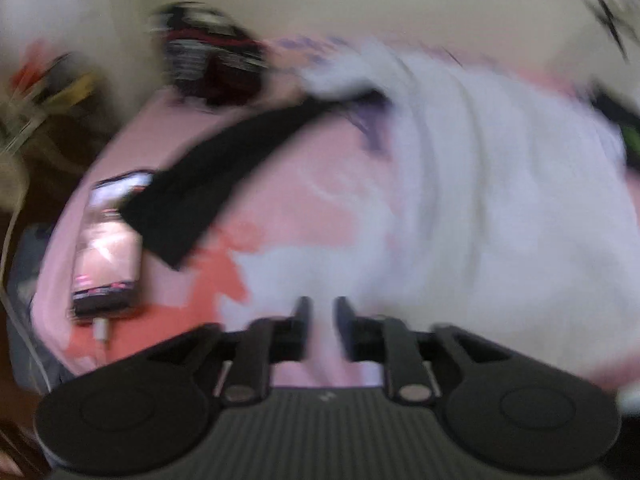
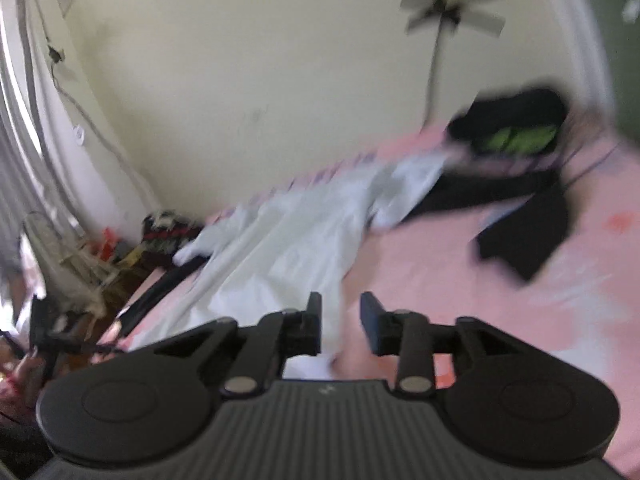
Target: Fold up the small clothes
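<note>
Only the left wrist view shows the phone (image 1: 107, 242), lying face up near the left edge of the pink bed sheet (image 1: 304, 184) with a white plug at its near end. A black strip of cloth (image 1: 212, 184) runs from beside the phone up toward the far side of the bed. Only the right wrist view shows the ceiling fan (image 2: 452, 8), the curtain (image 2: 24, 128) at the left, and the black and green bundle (image 2: 516, 124) against the far wall. A second black cloth (image 2: 524, 224) lies to the right there.

Both views are smeared by motion blur, so edges and seams are hard to read. The striped dark pile (image 1: 212, 64) at the far left corner cannot be made out, and neither can the clutter on the floor.

The white garment (image 1: 500, 208) is spread over the bed, wrinkled and unfolded, reaching from the far wall to the near edge (image 2: 288, 248).

The left gripper (image 1: 321, 320) has its jaws partly apart over the garment's near edge; nothing is pinched. The right gripper (image 2: 340, 320) is also partly open, with white cloth seen in the gap but no pad pressing on it.
</note>
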Available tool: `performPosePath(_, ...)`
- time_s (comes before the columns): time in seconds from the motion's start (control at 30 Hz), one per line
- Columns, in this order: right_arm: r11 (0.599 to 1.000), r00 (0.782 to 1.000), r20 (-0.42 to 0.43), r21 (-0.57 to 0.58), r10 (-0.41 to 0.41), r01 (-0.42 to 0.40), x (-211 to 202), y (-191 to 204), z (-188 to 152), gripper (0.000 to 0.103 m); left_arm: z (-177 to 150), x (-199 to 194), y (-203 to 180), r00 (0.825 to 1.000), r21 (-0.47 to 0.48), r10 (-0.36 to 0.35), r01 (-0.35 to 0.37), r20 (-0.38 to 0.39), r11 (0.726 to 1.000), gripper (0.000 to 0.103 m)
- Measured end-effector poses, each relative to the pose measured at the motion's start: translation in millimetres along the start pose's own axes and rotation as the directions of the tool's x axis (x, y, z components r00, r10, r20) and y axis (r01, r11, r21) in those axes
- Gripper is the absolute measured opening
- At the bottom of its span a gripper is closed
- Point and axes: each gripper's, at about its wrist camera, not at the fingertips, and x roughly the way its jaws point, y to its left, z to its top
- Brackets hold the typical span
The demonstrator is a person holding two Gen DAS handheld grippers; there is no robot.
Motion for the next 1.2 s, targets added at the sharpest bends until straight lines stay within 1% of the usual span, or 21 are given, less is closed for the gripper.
performPosePath(0.03,1.000,0.999,-0.021,-0.003,0.027,-0.027,13.9,3.3,0.4,0.032,7.2,-6.6,16.0,0.999,-0.080,0.001,0.002,0.037,0.997,0.047)
performPosePath(0.13,0.994,0.992,-0.063,-0.009,0.109,-0.110,54.3,17.0,1.2,0.037,25.9,-11.0,56.6,0.993,-0.269,-0.068,0.092,0.099,0.959,0.049)
performPosePath(0.17,0.992,0.990,-0.066,-0.004,0.127,-0.128,66.2,21.1,1.8,0.066,33.3,-6.2,64.4,0.988,-0.326,-0.106,0.138,0.113,0.935,0.049)
performPosePath(0.2,0.991,0.990,-0.048,0.006,0.136,-0.136,76.0,25.1,1.9,0.079,38.6,-0.3,70.9,0.981,-0.375,-0.145,0.184,0.129,0.909,0.054)
performPosePath(0.23,0.989,0.989,-0.015,0.010,0.149,-0.149,83.9,28.3,2.3,0.079,44.2,9.3,74.3,0.975,-0.416,-0.176,0.219,0.139,0.883,0.057)
performPosePath(0.4,0.981,0.980,-0.050,0.034,0.191,-0.189,125.0,41.4,14.9,0.079,86.2,84.6,80.4,0.944,-0.584,-0.299,0.321,0.137,0.746,0.058)
performPosePath(0.47,0.983,0.982,-0.055,0.028,0.181,-0.180,134.4,43.3,19.8,0.079,99.2,107.0,79.8,0.943,-0.619,-0.297,0.322,0.147,0.716,0.058)
performPosePath(0.53,0.985,0.984,-0.055,0.028,0.169,-0.168,142.9,40.5,25.8,0.079,110.1,124.5,82.6,0.953,-0.656,-0.262,0.297,0.154,0.694,0.057)
performPosePath(0.57,0.985,0.984,-0.054,0.040,0.170,-0.168,146.2,37.1,28.9,0.079,112.4,133.9,85.7,0.954,-0.671,-0.257,0.290,0.152,0.683,0.055)
performPosePath(0.6,0.984,0.983,-0.053,0.055,0.173,-0.170,151.1,33.4,32.6,0.079,115.9,142.4,88.3,0.957,-0.688,-0.255,0.279,0.139,0.670,0.047)
performPosePath(0.63,0.983,0.983,-0.051,0.068,0.174,-0.170,157.1,31.5,34.9,0.079,118.6,150.8,90.1,0.961,-0.705,-0.249,0.258,0.118,0.660,0.017)
performPosePath(0.67,0.983,0.984,-0.050,0.077,0.173,-0.169,163.1,28.0,37.9,0.079,120.6,156.8,91.9,0.966,-0.725,-0.240,0.231,0.093,0.649,0.001)
performPosePath(0.73,0.983,0.984,-0.056,0.089,0.167,-0.162,176.3,21.6,41.8,0.079,120.6,154.9,101.7,0.967,-0.759,-0.230,0.228,0.106,0.609,0.002)
performPosePath(0.77,0.983,0.984,-0.062,0.094,0.166,-0.160,182.2,18.4,42.1,0.079,124.6,142.7,105.1,0.968,-0.755,-0.207,0.239,0.139,0.610,0.002)
performPosePath(0.8,0.982,0.983,-0.072,0.100,0.167,-0.159,188.2,14.1,41.1,0.079,130.7,127.9,105.7,0.970,-0.741,-0.172,0.241,0.170,0.626,0.002)
performPosePath(0.87,0.980,0.982,-0.069,0.099,0.179,-0.171,195.6,5.8,36.1,0.076,150.9,88.7,101.5,0.959,-0.689,-0.113,0.266,0.259,0.674,0.002)
performPosePath(0.97,0.969,0.973,-0.050,0.119,0.224,-0.217,193.5,-3.1,35.8,0.076,200.6,22.1,74.4,0.919,-0.565,-0.021,0.260,0.394,0.783,0.002)
performPosePath(1.03,0.953,0.963,-0.027,0.157,0.267,-0.260,190.8,-11.2,36.1,0.076,232.4,-6.8,47.7,0.892,-0.482,0.016,0.229,0.452,0.846,0.002)
performPosePath(1.07,0.943,0.958,-0.015,0.179,0.288,-0.281,189.7,-16.0,36.3,0.076,245.9,-15.6,31.4,0.887,-0.436,0.017,0.210,0.462,0.875,0.002)
performPosePath(1.13,0.930,0.950,0.003,0.205,0.312,-0.306,187.8,-20.7,36.1,0.075,263.3,-17.3,-2.3,0.900,-0.370,0.014,0.164,0.435,0.914,0.003)
performPosePath(1.2,0.916,0.943,0.022,0.230,0.332,-0.328,186.7,-24.5,36.2,0.075,260.9,-1.1,-27.8,0.927,-0.336,-0.021,0.157,0.375,0.929,0.008)
